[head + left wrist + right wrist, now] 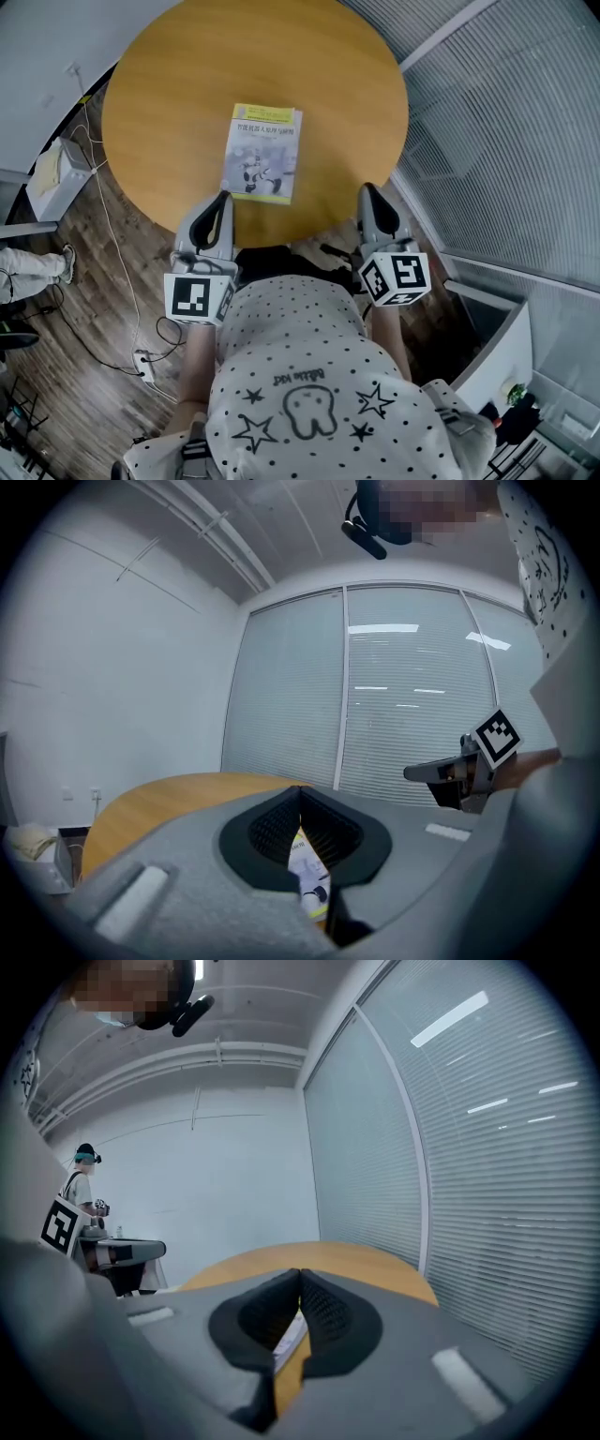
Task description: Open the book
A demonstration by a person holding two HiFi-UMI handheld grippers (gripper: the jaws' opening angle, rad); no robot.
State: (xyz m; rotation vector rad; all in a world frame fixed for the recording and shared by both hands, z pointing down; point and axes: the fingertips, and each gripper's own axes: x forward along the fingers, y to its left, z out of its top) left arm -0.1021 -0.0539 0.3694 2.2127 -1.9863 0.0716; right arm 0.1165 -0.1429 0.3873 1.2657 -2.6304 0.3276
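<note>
Currently the book lies closed and flat on the round wooden desk, cover up, on the half nearer the person and a little left of centre. Both of the 2 tools hover at the desk's near edge, apart from the book. The left hand-held gripper points at the book's near left corner with its jaws together and nothing clamped; in its own view the cover shows only through the slit below the meeting tips. The right hand-held gripper sits well to the book's right over bare wood, its jaws likewise closed on nothing. White cables trail across the wooden floor left of the desk to a power strip.
</note>
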